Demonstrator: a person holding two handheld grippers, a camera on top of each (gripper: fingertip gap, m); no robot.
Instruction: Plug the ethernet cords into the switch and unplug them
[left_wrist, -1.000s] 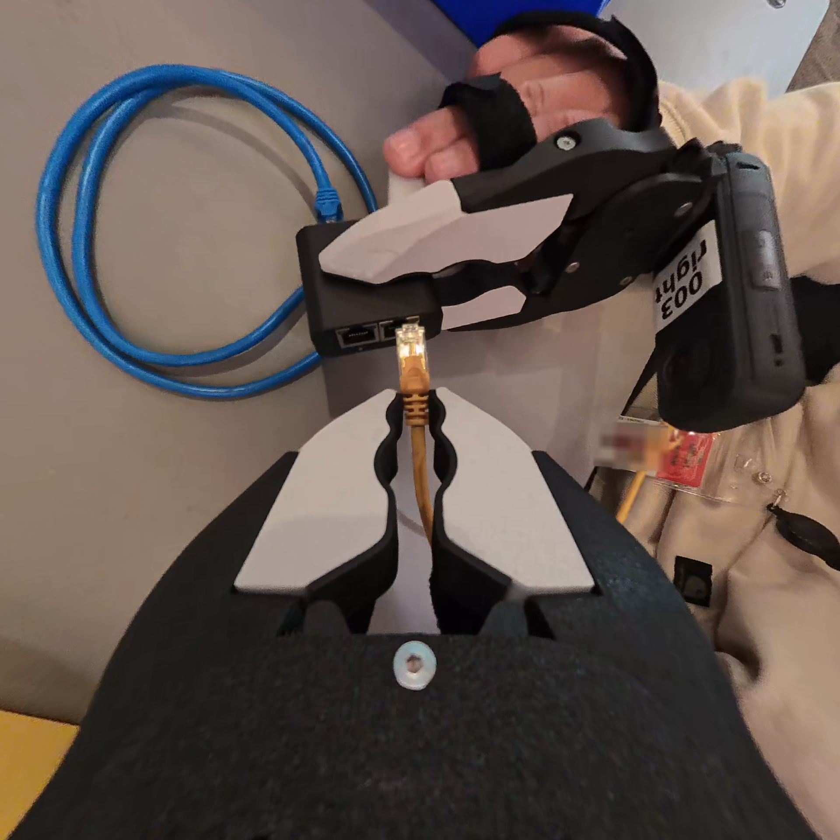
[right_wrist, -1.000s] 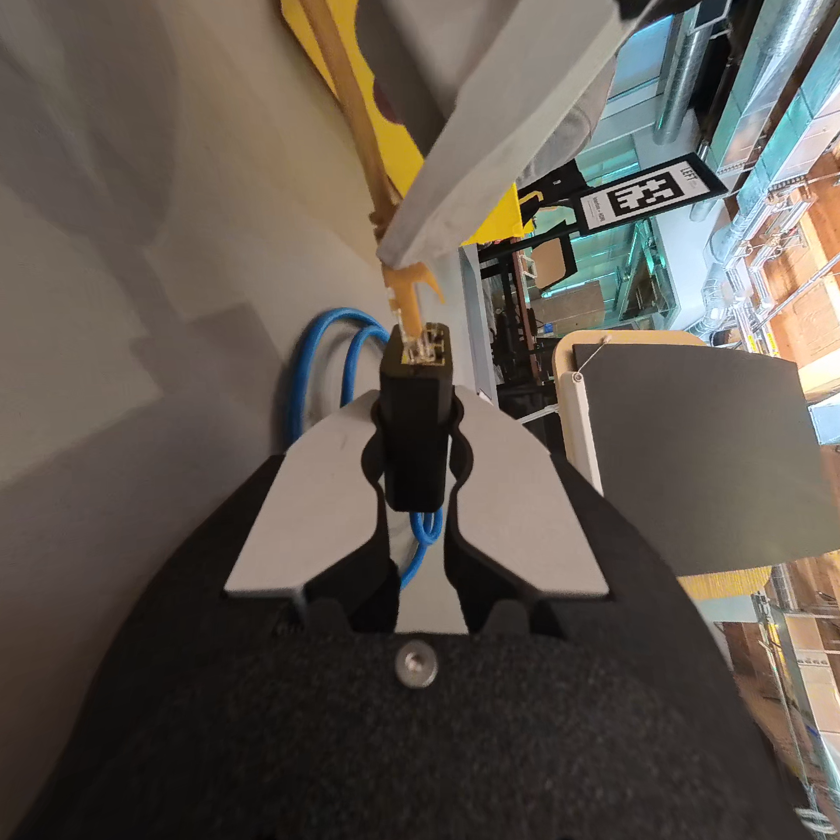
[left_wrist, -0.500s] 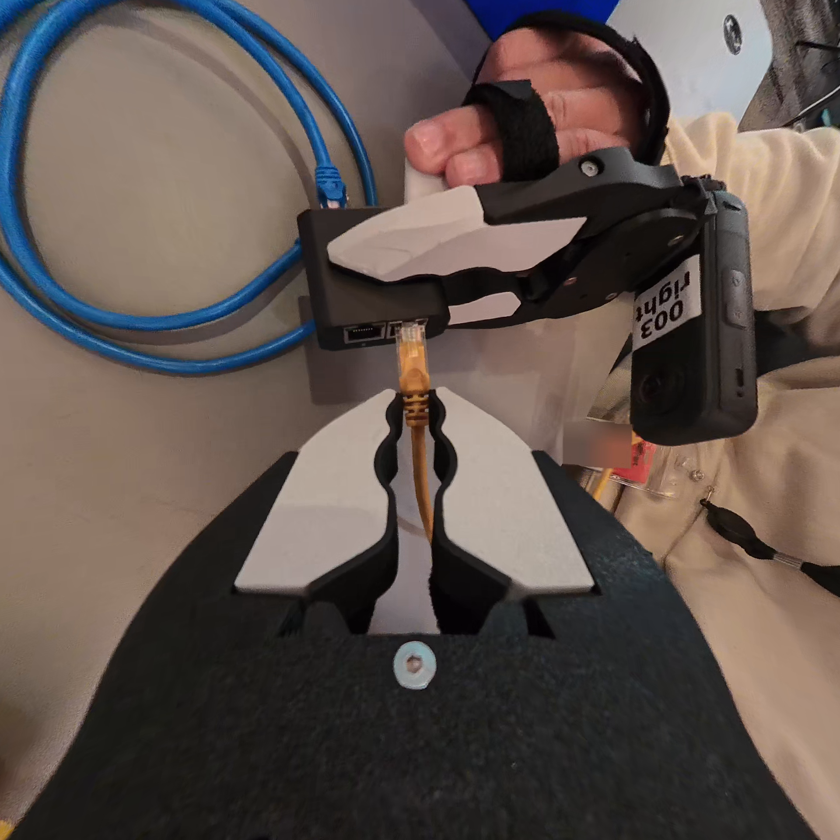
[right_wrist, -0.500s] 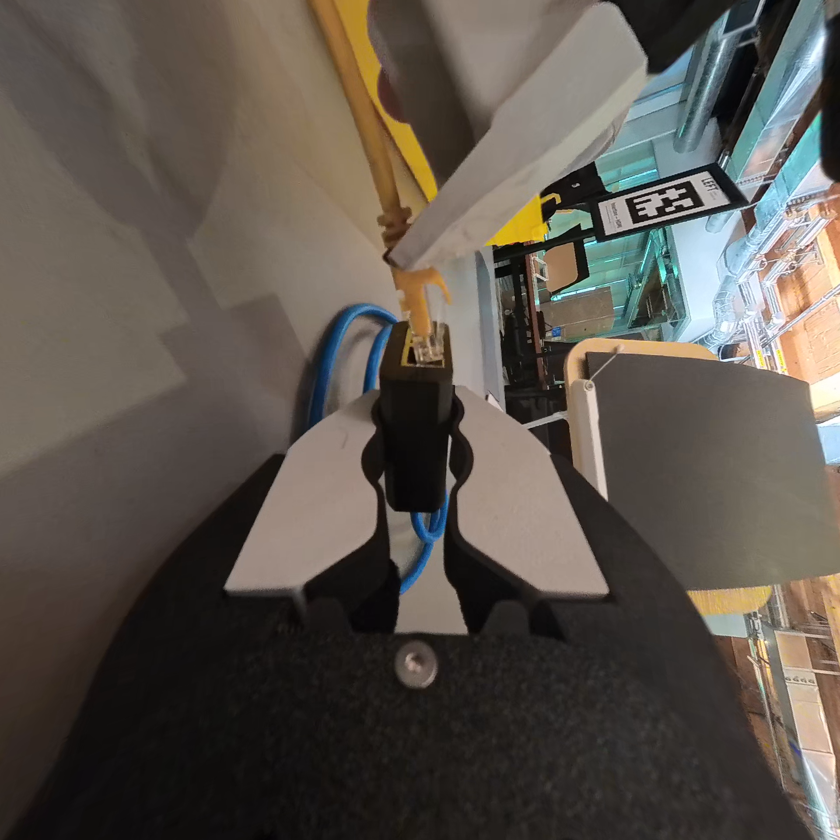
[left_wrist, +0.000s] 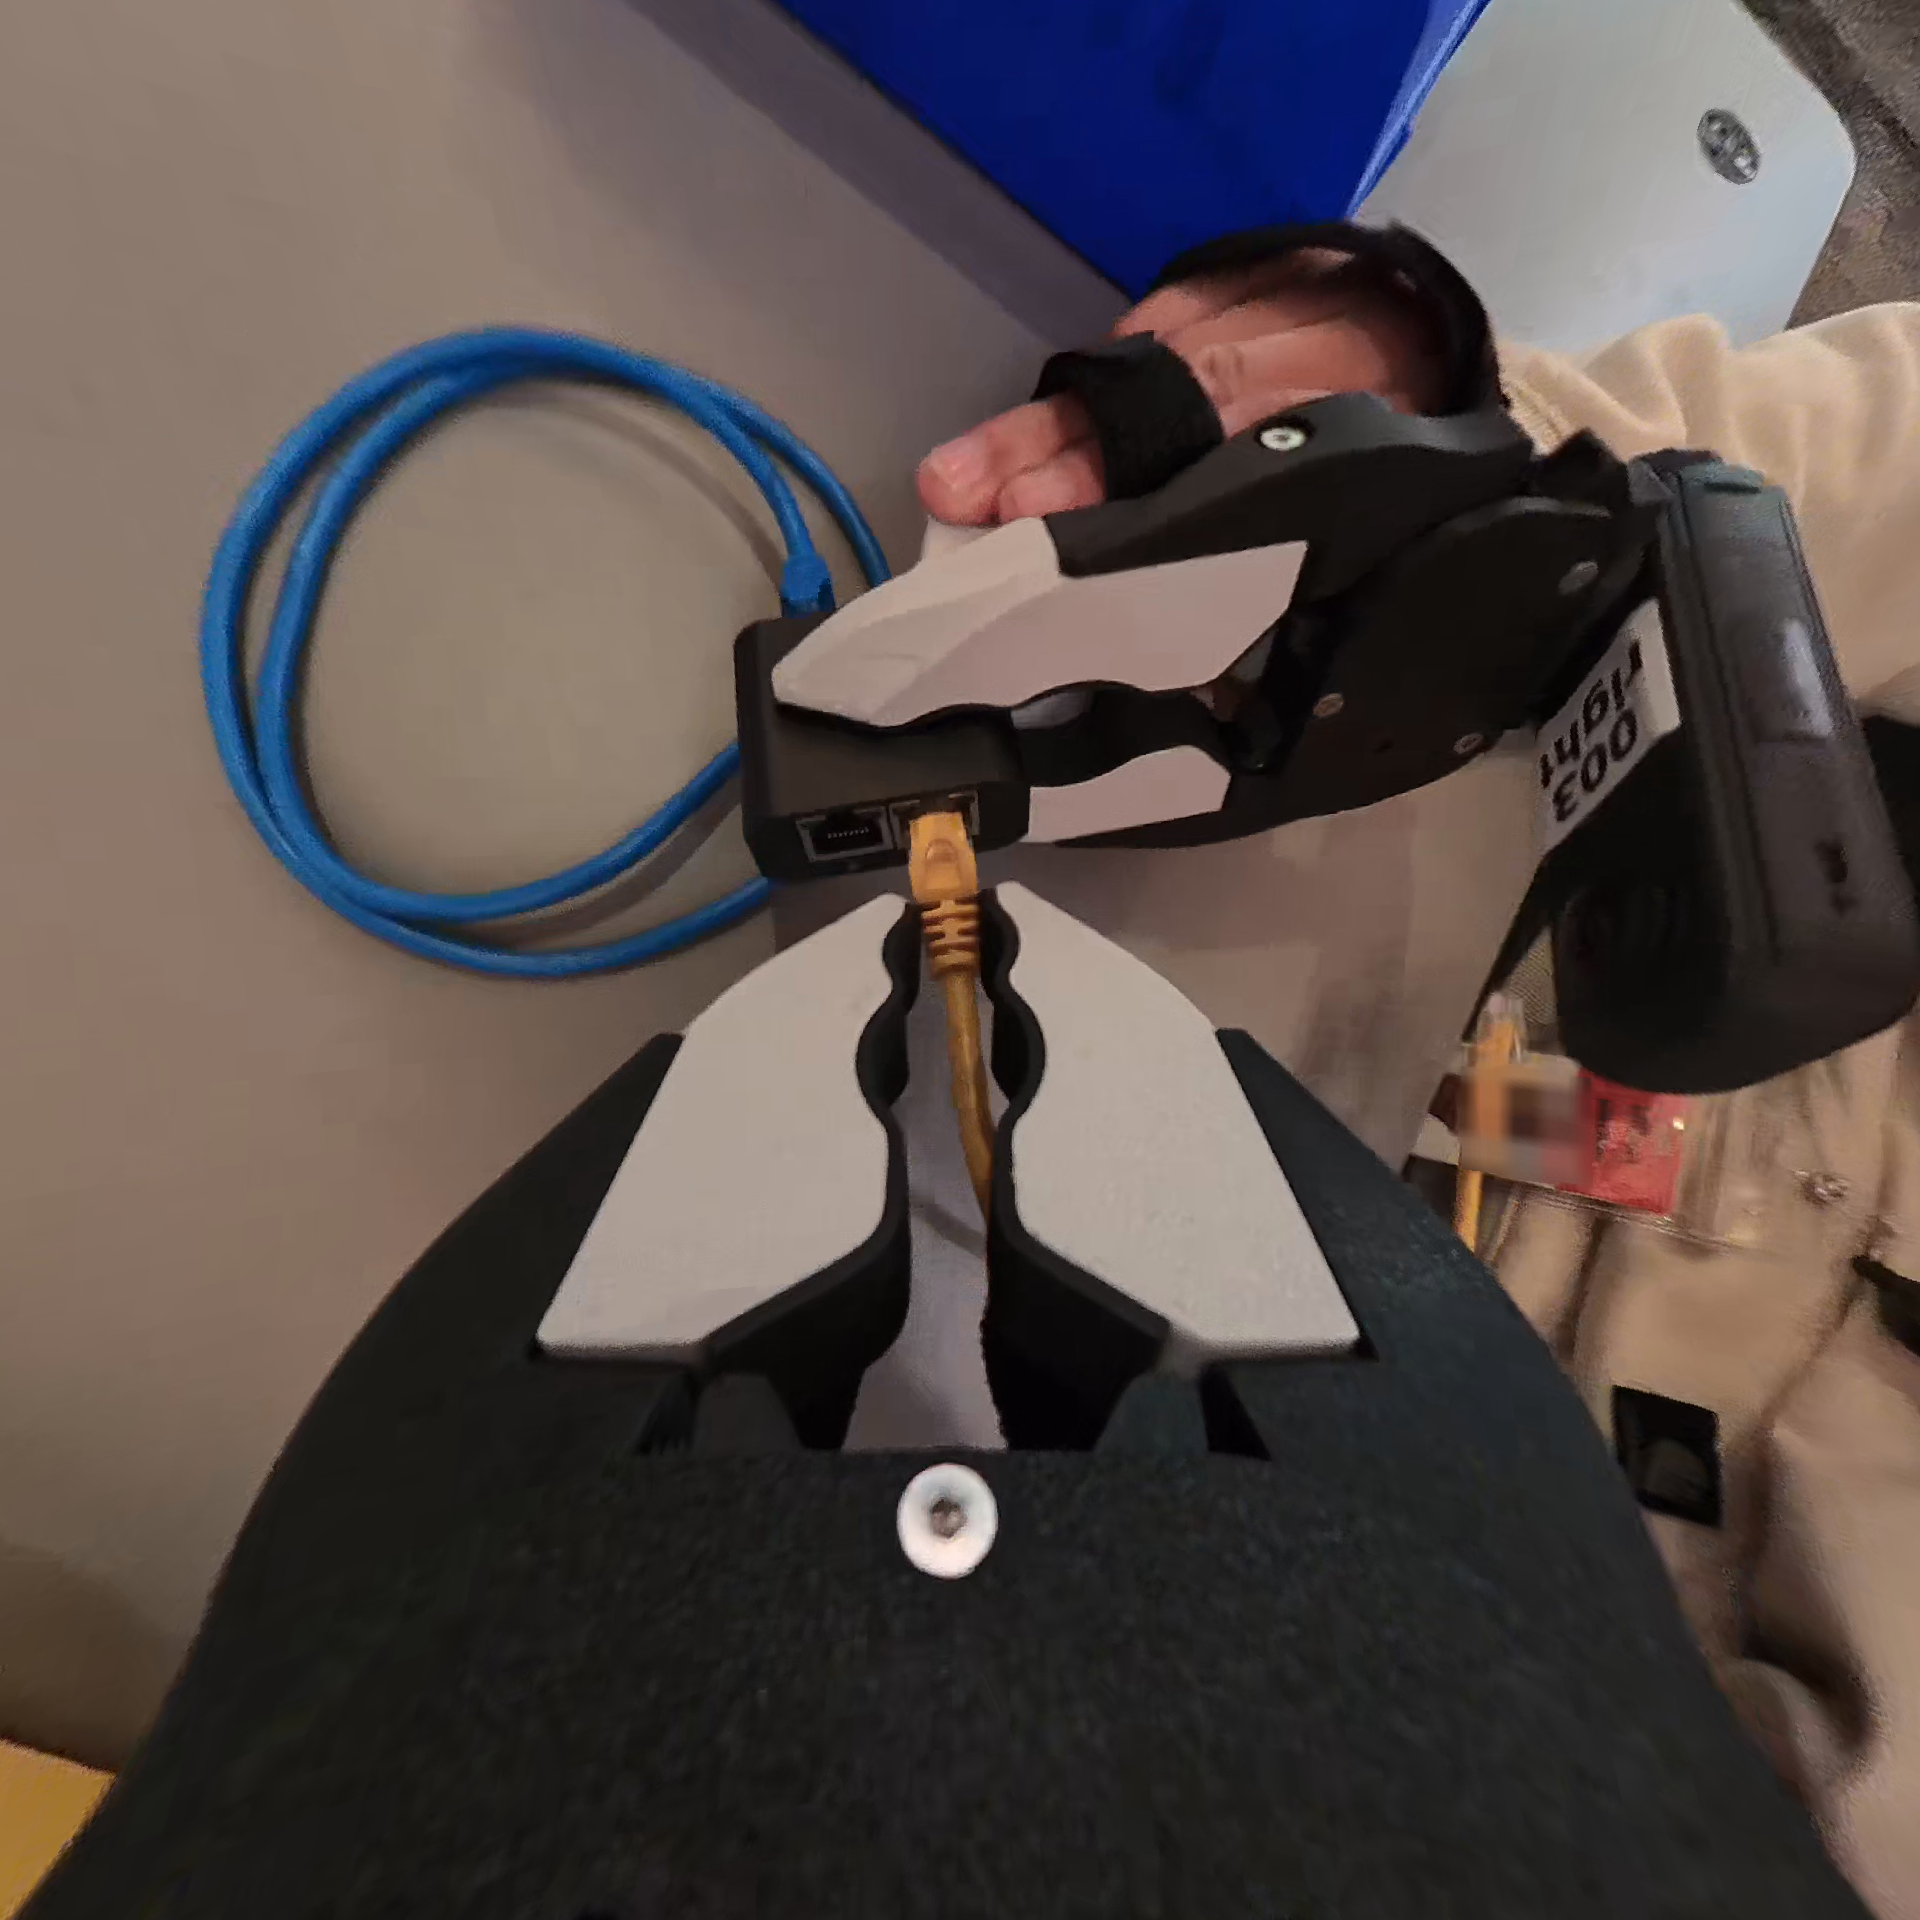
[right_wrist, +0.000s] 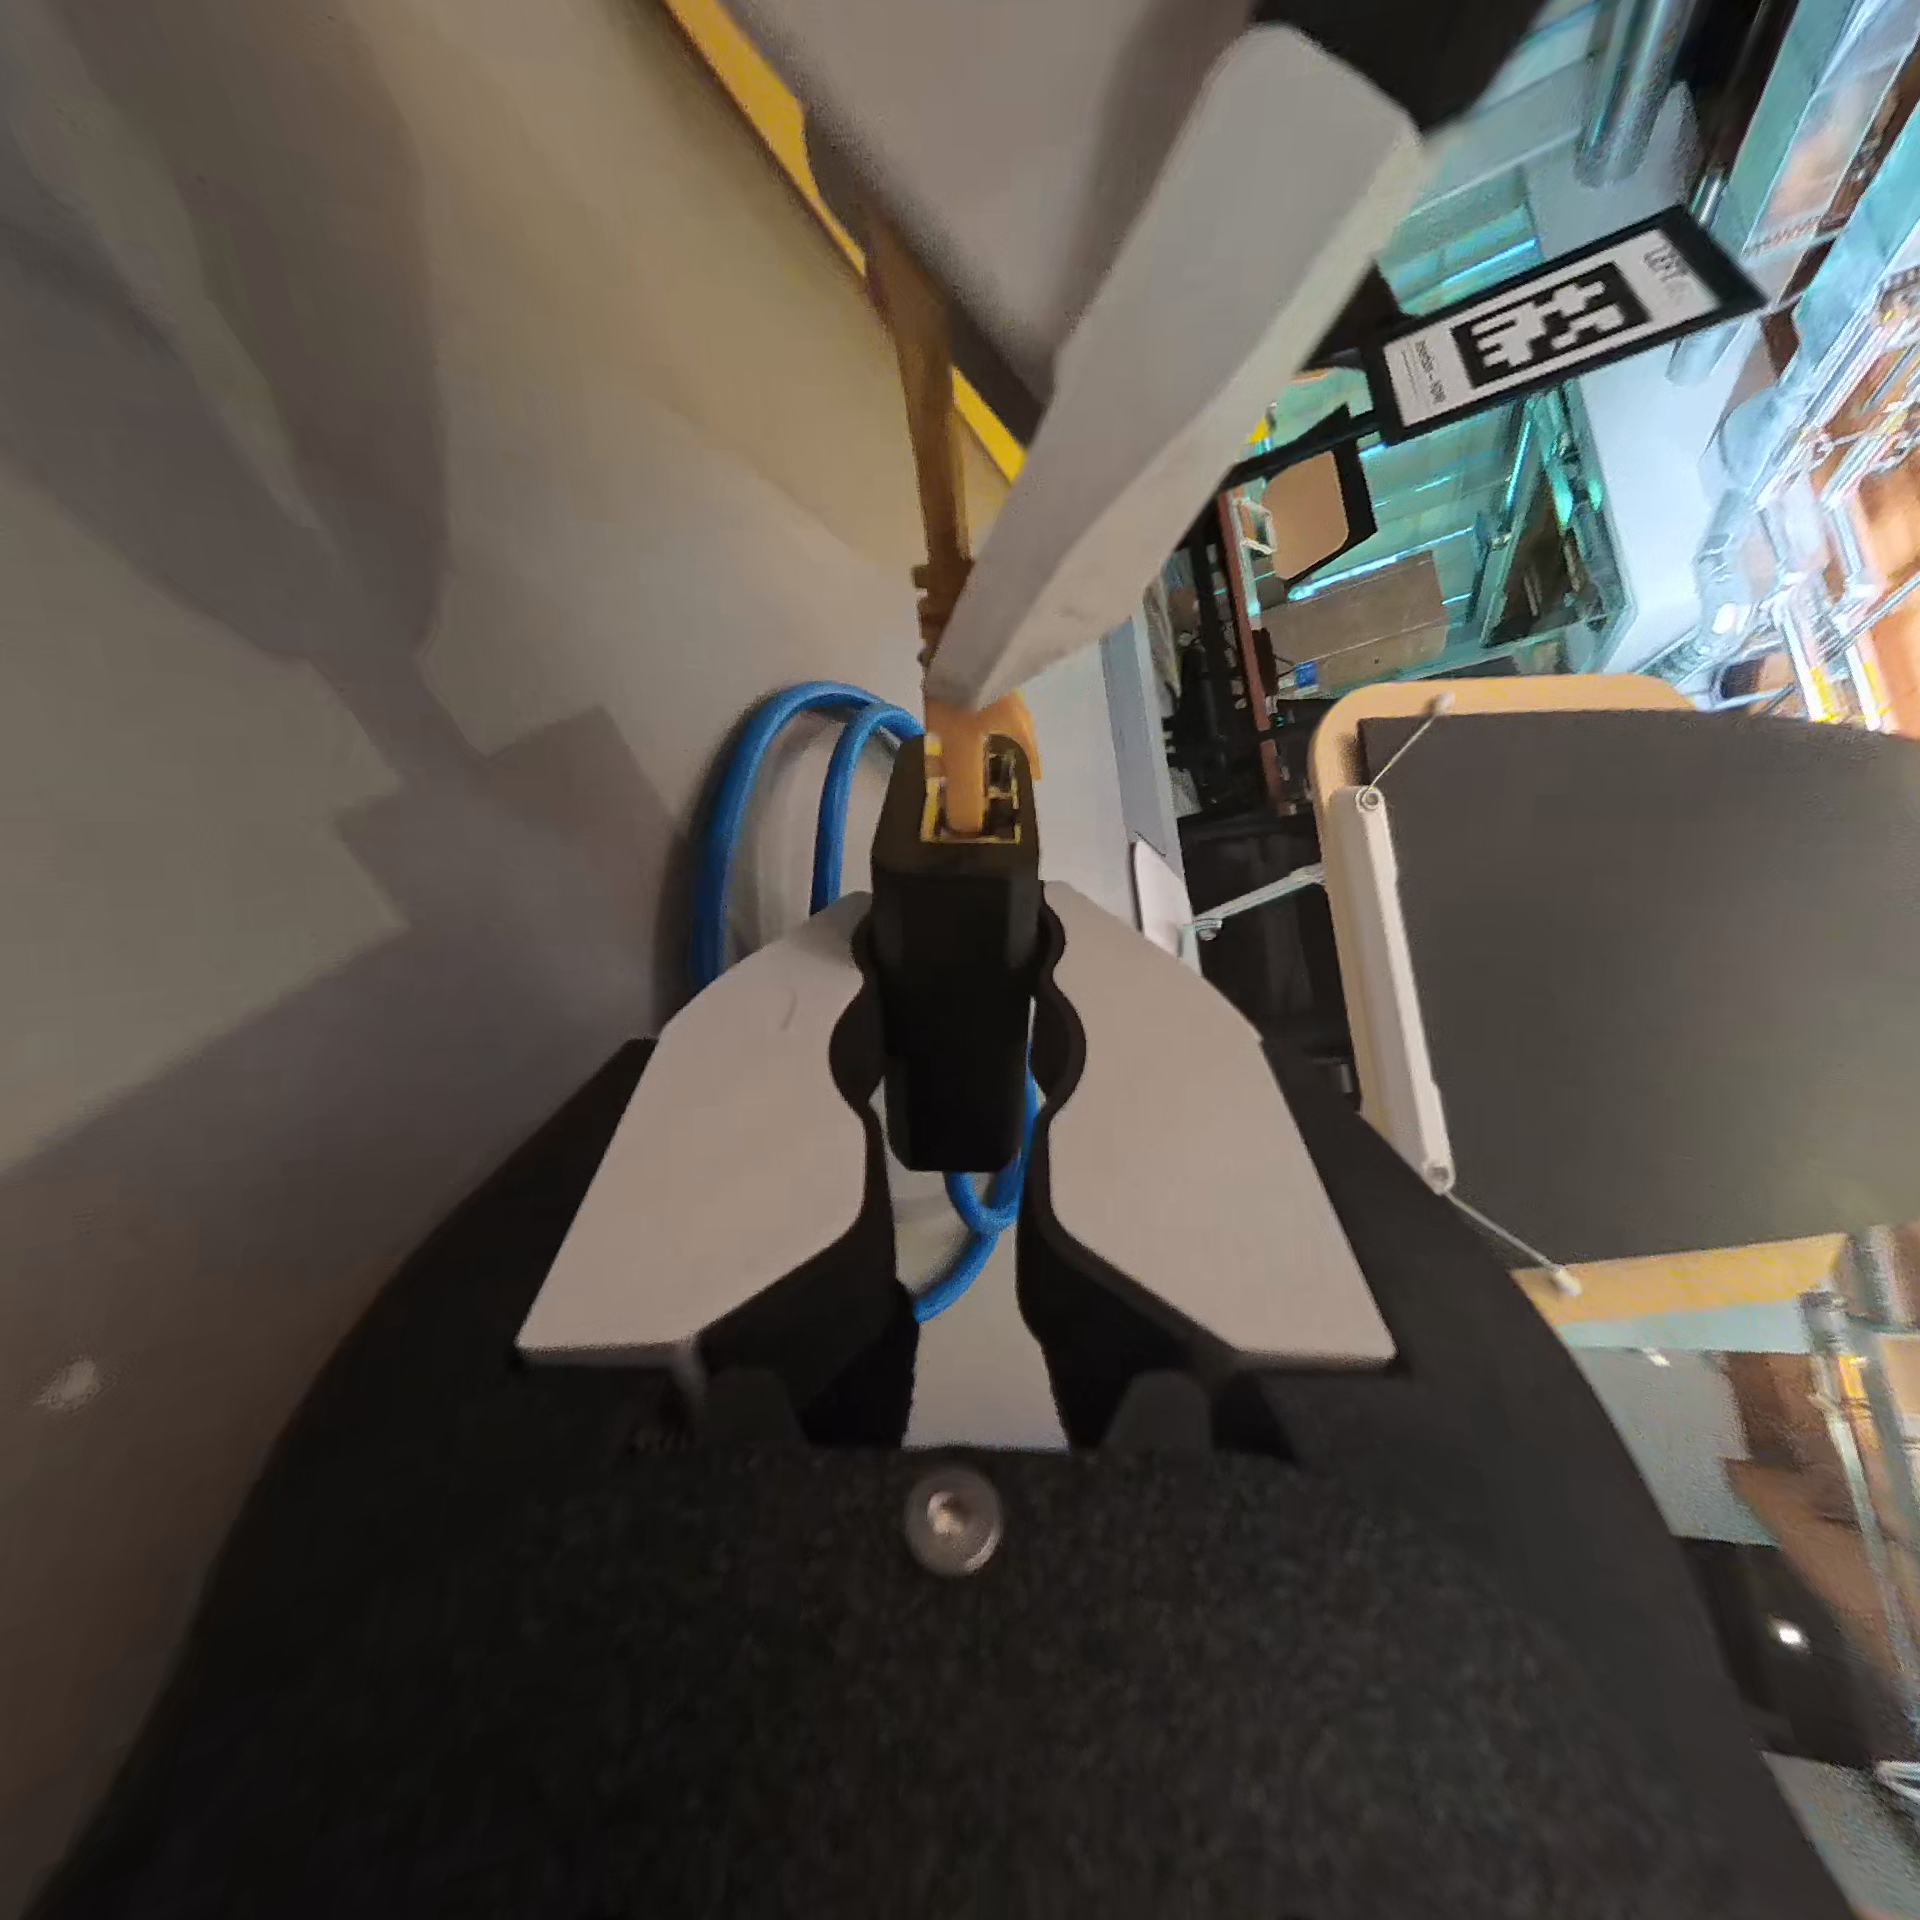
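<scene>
On a plain grey tabletop (left_wrist: 312, 1195), seen from the left wrist view, the left gripper (left_wrist: 948, 914) has its two grey fingers closed around the ribbed boot of a yellow ethernet cord (left_wrist: 961, 1049), pinching it just behind the plug. That yellow plug sits in the right-hand port of a small black network switch (left_wrist: 831, 769), while the port to its left stands empty. The switch is held off to the far side by the right gripper (left_wrist: 914, 748), which reaches in from the right with one grey finger pressed on top of the switch and one beneath it. A person's hand (left_wrist: 1143, 416), strapped in with black bands, grips that tool, and a cream sleeve (left_wrist: 1714, 416) runs off to the right. A white label with printed writing sits on the side of the right gripper's body, and a blurred badge hangs near the person's chest. To the left of the switch, a blue ethernet cord (left_wrist: 312, 727) lies coiled flat on the table, its free plug resting just beside the switch's far edge. A blue panel (left_wrist: 1143, 135) stands at the far edge. In the right wrist view, the switch (right_wrist: 956, 997) is clamped between that gripper's fingers, the yellow cord (right_wrist: 935, 416) entering its far end, with a black and white square marker (right_wrist: 1538, 322) in the background.
</scene>
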